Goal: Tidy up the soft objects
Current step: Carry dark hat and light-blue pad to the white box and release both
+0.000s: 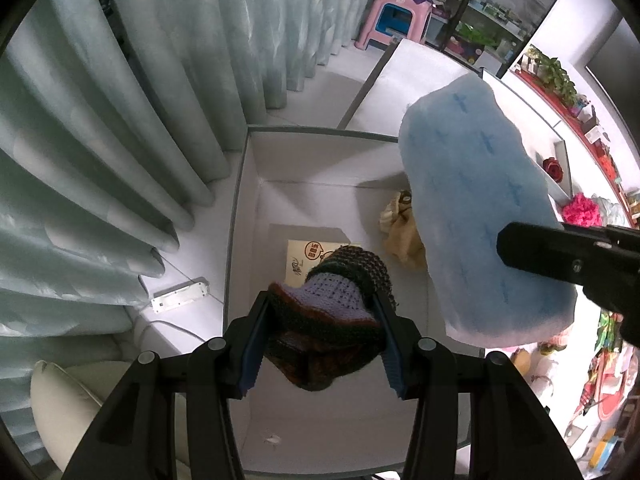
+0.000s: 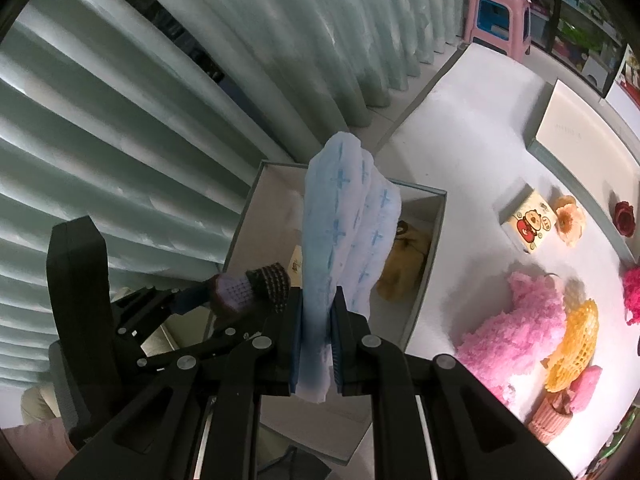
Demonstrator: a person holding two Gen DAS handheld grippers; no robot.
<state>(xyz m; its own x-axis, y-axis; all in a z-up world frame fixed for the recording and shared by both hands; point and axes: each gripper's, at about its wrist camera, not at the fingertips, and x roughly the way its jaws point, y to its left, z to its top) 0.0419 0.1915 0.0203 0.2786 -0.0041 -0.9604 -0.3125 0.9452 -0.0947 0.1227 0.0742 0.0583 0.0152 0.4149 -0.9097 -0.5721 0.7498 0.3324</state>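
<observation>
My left gripper (image 1: 322, 312) is shut on a dark knitted piece with a lilac patch (image 1: 332, 312) and holds it over the open grey box (image 1: 236, 216). It also shows in the right wrist view (image 2: 248, 286). My right gripper (image 2: 316, 300) is shut on a pale blue padded cloth with cross stitching (image 2: 348, 232), held upright over the same box (image 2: 432, 240). That cloth (image 1: 480, 216) fills the right of the left wrist view. In the box lie a tan soft toy (image 1: 402, 232) and a printed card (image 1: 308, 258).
A white table (image 2: 460, 152) to the right carries a pink fluffy item (image 2: 516, 328), a yellow foam net (image 2: 576, 332), a small printed box (image 2: 528, 224), fabric flowers (image 2: 568, 216) and a flat white box (image 2: 576, 120). Curtains (image 1: 120, 140) hang on the left. A pink stool (image 1: 394, 16) stands behind.
</observation>
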